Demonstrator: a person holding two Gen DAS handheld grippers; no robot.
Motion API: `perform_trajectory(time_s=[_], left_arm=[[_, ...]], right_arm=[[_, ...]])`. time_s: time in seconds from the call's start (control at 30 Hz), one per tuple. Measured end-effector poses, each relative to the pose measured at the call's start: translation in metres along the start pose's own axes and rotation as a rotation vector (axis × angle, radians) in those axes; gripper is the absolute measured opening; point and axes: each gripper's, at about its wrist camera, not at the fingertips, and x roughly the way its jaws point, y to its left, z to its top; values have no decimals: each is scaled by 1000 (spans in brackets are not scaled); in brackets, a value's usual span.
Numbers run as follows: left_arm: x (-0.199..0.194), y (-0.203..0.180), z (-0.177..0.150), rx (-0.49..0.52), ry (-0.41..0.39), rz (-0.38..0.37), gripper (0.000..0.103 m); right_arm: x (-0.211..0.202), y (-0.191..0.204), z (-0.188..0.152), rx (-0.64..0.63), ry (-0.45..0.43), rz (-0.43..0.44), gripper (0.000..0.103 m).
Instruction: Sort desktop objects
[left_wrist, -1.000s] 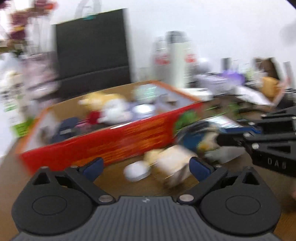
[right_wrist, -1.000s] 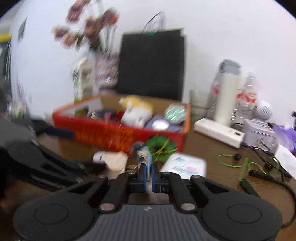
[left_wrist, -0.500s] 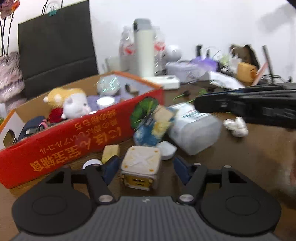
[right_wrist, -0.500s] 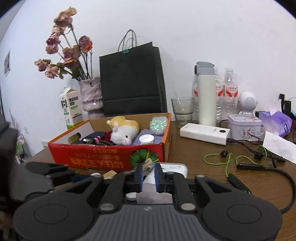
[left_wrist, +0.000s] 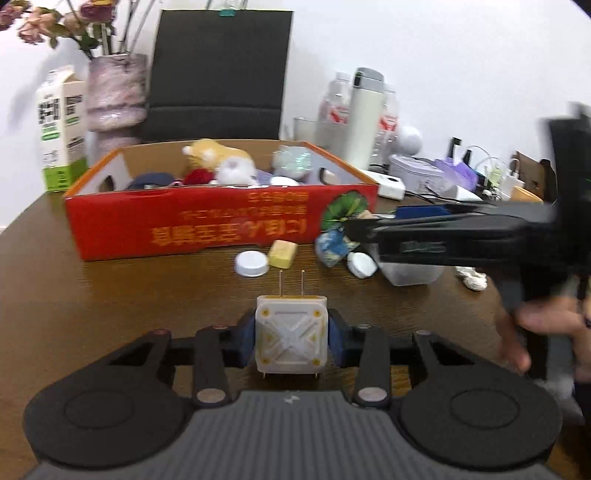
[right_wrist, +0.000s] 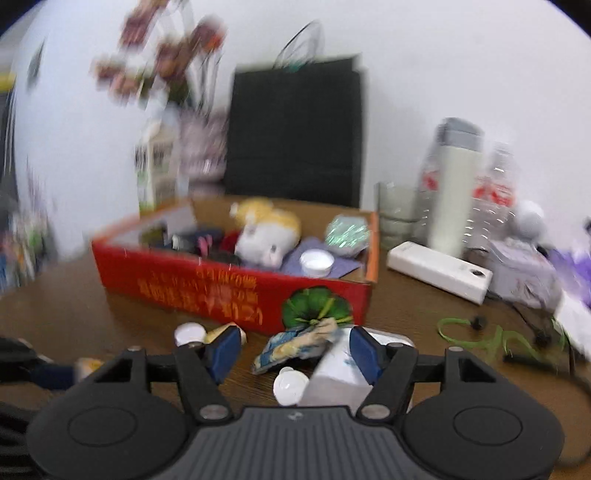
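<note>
My left gripper (left_wrist: 291, 338) is closing, and its blue pads press both sides of a white and yellow plug adapter (left_wrist: 291, 343) with its two prongs pointing forward, low over the brown table (left_wrist: 110, 295). My right gripper (right_wrist: 295, 350) is opening, with nothing between its pads. A crumpled blue and yellow wrapper (right_wrist: 295, 345) lies on the table just ahead of it, beside a white box (right_wrist: 336, 373) and a white cap (right_wrist: 290, 386). Behind stands the red cardboard box (left_wrist: 221, 225) holding a plush toy (left_wrist: 221, 162) and other small items.
A white cap (left_wrist: 251, 263) and a yellow block (left_wrist: 282, 254) lie in front of the red box. A black paper bag (left_wrist: 218, 74), a vase (left_wrist: 114, 88), a milk carton (left_wrist: 59, 125) and a thermos (left_wrist: 364, 114) line the back. A green cable (right_wrist: 480, 339) lies right.
My left gripper came around the plug adapter and closed on its sides. My right gripper, shut on the wrapper before, has spread wide, and the wrapper now lies on the table.
</note>
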Motion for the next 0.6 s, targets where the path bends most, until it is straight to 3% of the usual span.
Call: perform_trajectory(time_s=[0.07,0.1,0.23,0.3,0.33,0.47,0.6], left_arm=[[-1,6,0,-29,-2,-4,39],[-3,9,0,-47,-3,-12,39],[-5,13,-5,-61,-15,-44,39],[-6,12,-8,-63,-9,-50,39],[-7,12,-9,-67,-8,-49,39],[-12,14,-11,-87,-12,-55,39],[-27,14,-20,-93,-14,-43,39]], right_arm=[[23,7,7,-44,46,-51,61],[30,13,8,-78,50,-95,54],[42,31,5,-196,63,-221,43],[42,41,-1,-278,53,-288,11],[42,42,-2,-287,65,-286,4],[33,33,-5,-178,106,-225,3],[-18,27,6,-23,18,-135,3]])
